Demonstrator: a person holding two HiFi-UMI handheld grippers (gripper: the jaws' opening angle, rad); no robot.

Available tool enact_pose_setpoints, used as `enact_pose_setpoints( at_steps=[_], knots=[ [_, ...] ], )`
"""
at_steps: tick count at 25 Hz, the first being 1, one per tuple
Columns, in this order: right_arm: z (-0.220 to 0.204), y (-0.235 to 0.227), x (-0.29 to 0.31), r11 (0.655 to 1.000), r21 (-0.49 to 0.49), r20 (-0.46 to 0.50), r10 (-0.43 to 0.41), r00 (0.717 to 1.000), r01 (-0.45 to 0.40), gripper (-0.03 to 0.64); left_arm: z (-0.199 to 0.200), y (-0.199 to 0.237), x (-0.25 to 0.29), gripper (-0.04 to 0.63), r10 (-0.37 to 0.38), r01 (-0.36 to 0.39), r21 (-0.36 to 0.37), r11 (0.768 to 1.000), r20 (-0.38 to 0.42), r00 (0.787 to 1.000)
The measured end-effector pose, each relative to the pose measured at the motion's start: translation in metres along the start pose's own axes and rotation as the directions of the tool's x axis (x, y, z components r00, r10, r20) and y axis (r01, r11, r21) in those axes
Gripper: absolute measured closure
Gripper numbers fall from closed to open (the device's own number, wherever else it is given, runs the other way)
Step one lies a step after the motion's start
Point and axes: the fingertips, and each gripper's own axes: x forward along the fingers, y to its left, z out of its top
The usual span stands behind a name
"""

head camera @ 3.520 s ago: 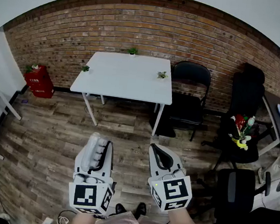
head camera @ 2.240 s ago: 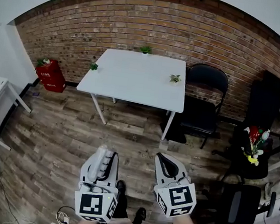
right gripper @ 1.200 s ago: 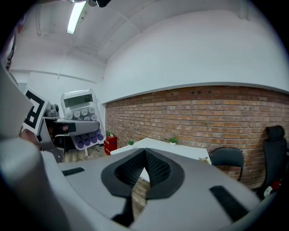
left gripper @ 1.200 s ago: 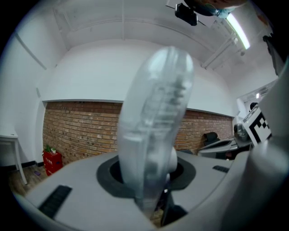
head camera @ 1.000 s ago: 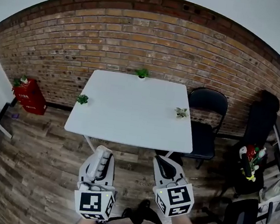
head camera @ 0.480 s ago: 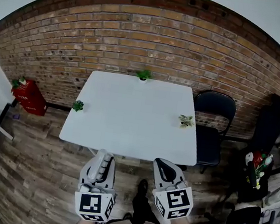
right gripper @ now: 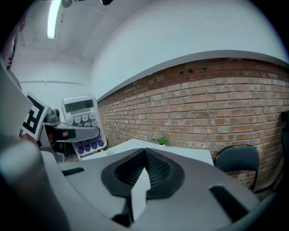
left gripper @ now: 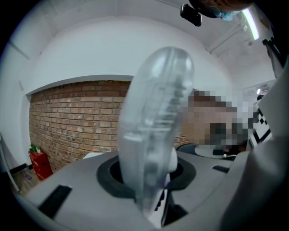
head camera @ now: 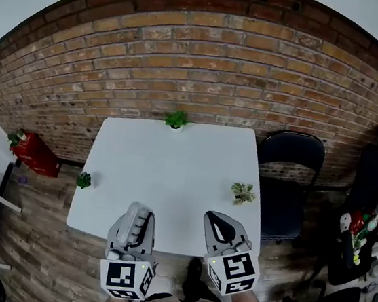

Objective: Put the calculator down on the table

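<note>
Looking down in the head view, the left gripper [head camera: 130, 237] and right gripper [head camera: 217, 224] hang side by side over the near edge of a white table [head camera: 174, 159], which is bare except for three small plants at its edges. The calculator [head camera: 137, 217] stands on edge in the left jaws, above the tabletop and not yet touching it. The right gripper carries nothing. In the left gripper view the calculator fills the middle as a blurred, pale slab seen edge-on, with the jaws pressed against its two flat sides and partly closed to its thickness. In the right gripper view the dark pads meet in a line with nothing between them, so that gripper is closed and empty. Off to the left there the calculator shows its display, a row of grey keys and a block of purple keys, with a finger of the left gripper crossing its face between them. It looks light and stiff, a smooth plastic case likely to slip if the squeeze slackens. The mid-body pinch seems the sensible hold, clear of the display.
</note>
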Motion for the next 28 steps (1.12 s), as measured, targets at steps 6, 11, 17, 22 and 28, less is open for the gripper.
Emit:
enact_pose_setpoints(
  at_steps=[6, 11, 17, 22, 28],
  knots=[
    [0.028, -0.035, 0.036, 1.0, -0.01, 0.024, 0.023, 0.999, -0.022, 0.615, 0.025, -0.001, 0.049, 0.459, 0.018, -0.019, 0.019, 1.0, 0.016, 1.0],
    [0.04, -0.044, 0.061, 0.999, -0.022, 0.019, 0.032, 0.999, -0.032, 0.615, 0.034, 0.01, 0.073, 0.459, 0.029, -0.03, 0.016, 0.999, 0.025, 0.999],
    [0.046, -0.053, 0.089, 1.0, -0.019, 0.011, 0.006, 1.0, -0.006, 0.615, 0.033, 0.027, 0.103, 0.459, 0.008, -0.009, 0.021, 1.0, 0.02, 1.0],
    [0.048, -0.056, 0.114, 1.0, -0.008, -0.01, -0.014, 1.0, 0.014, 0.615, 0.024, 0.041, 0.131, 0.458, -0.023, 0.024, 0.03, 0.999, -0.012, 1.0],
    [0.044, -0.063, 0.134, 0.999, 0.006, -0.044, -0.044, 0.998, 0.045, 0.615, 0.001, 0.051, 0.161, 0.459, -0.06, 0.062, 0.026, 0.998, -0.074, 0.995]
  ],
)
